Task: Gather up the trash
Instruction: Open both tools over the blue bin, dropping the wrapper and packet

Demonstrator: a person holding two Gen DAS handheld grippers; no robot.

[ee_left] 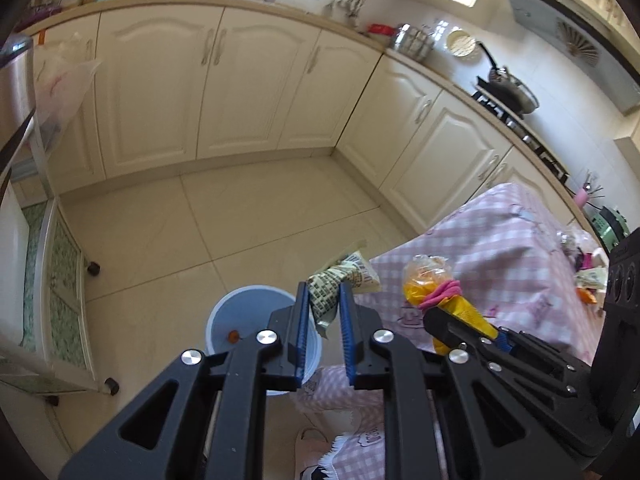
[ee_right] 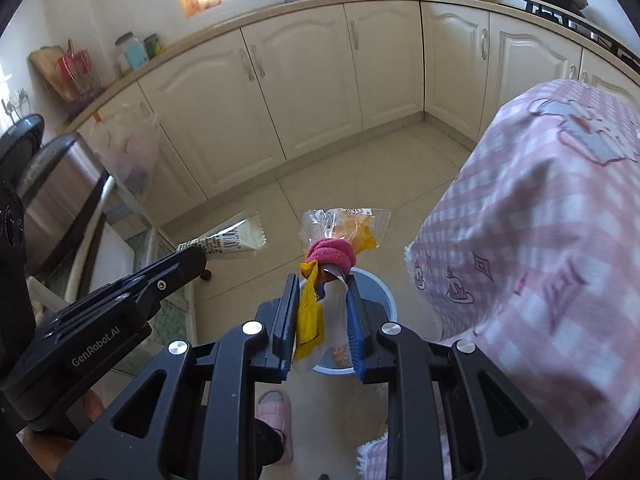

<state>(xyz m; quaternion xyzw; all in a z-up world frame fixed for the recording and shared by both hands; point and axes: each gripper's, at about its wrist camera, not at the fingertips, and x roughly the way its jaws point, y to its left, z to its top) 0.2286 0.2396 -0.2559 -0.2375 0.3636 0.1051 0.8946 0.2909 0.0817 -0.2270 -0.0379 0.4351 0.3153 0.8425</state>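
Observation:
My left gripper (ee_left: 323,294) is shut on a green-and-white printed snack wrapper (ee_left: 344,280), held above the light blue trash bin (ee_left: 224,312) on the floor. A small orange scrap (ee_left: 233,335) lies inside the bin. My right gripper (ee_right: 323,286) is shut on a yellow-and-clear plastic bag (ee_right: 344,228) tied with a pink band (ee_right: 332,254), held over the same bin (ee_right: 384,300). The right gripper with its bag (ee_left: 434,284) also shows in the left wrist view. The left gripper's wrapper (ee_right: 228,240) shows in the right wrist view.
A table with a pink checked cloth (ee_left: 500,240) stands to the right, with more litter (ee_left: 588,276) on its far end. Cream kitchen cabinets (ee_left: 248,88) line the far wall. A wheeled rack (ee_left: 60,280) stands left. A pink slipper (ee_right: 276,412) lies below.

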